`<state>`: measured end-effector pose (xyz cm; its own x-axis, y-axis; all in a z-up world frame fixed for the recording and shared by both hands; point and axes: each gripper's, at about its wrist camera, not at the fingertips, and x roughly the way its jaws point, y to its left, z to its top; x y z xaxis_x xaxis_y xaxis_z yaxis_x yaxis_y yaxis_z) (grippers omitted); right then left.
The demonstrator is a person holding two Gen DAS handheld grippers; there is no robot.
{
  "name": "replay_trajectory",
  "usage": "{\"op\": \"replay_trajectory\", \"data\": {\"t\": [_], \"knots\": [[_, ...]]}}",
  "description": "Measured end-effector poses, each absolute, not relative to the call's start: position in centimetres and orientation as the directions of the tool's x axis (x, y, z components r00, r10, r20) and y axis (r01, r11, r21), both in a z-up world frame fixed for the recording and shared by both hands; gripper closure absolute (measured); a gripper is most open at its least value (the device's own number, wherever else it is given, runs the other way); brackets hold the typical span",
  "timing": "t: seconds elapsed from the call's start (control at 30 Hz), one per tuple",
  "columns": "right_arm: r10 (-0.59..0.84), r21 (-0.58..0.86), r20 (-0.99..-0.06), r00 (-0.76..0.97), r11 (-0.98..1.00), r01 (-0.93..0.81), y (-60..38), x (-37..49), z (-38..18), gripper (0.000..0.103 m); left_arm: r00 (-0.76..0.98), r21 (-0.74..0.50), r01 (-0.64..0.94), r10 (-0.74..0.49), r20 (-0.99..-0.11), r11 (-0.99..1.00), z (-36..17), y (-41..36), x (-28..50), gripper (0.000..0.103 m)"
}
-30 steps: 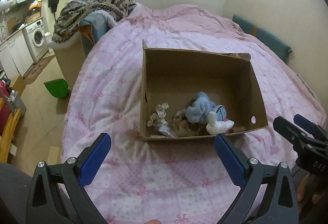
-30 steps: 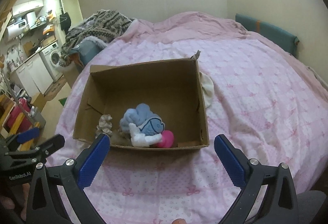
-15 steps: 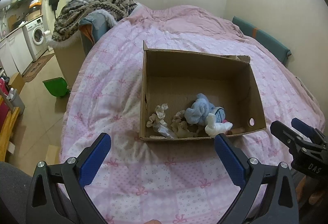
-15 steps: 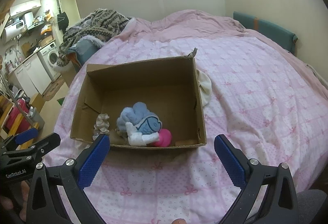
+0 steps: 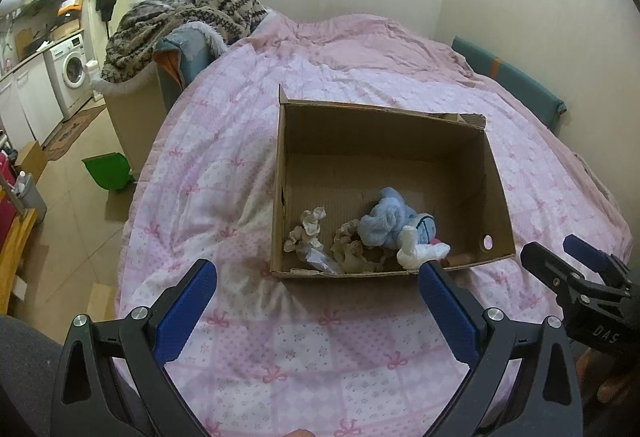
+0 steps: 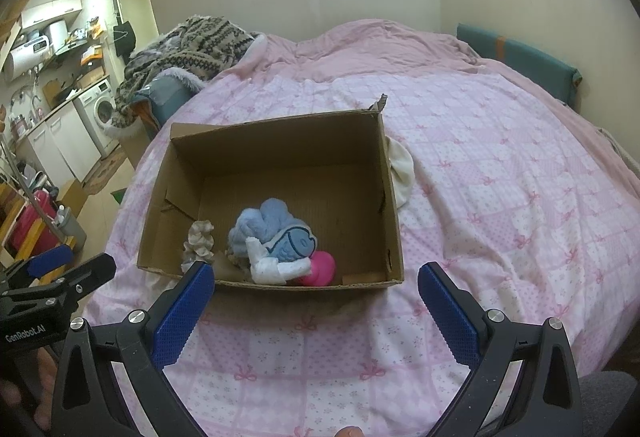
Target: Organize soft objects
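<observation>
An open cardboard box point(image 5: 498, 181) point(image 6: 394, 221) sits on the pink quilted bed. Inside, near its front wall, lie a light blue plush point(image 5: 386, 221) point(image 6: 268, 223), a white soft item point(image 5: 418, 251) point(image 6: 276, 267), beige ruffled fabric pieces point(image 5: 308, 229) point(image 6: 198, 241) and a pink soft toy point(image 6: 322, 269). A cream cloth point(image 6: 402, 173) lies on the bed against the box's right side. My left gripper point(image 5: 316, 301) is open and empty, held in front of the box. My right gripper point(image 6: 316, 301) is open and empty, also in front of the box.
The pink bed point(image 5: 248, 321) fills most of both views. A patterned blanket pile point(image 5: 188, 17) lies on a chair at the back left. A green bin point(image 5: 106, 171) stands on the floor left of the bed. A teal headboard point(image 6: 520, 61) runs along the right wall.
Both grippers have drawn back and up a little from the box, so it sits slightly farther away. Both stay open and empty. The box contents have not moved.
</observation>
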<state>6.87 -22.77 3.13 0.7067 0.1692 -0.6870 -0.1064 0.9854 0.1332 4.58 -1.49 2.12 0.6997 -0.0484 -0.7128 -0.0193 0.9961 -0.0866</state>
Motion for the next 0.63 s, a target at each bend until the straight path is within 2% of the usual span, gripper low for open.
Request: {"op": "replay_trajectory", "data": {"t": [0.63], "knots": [[0.183, 0.140, -0.681, 0.709, 0.983, -0.120, -22.61, 6.75, 3.16, 0.000, 0.699, -0.104, -0.024, -0.058, -0.712, 0.994, 2.35, -1.30, 4.42, 0.002]]}}
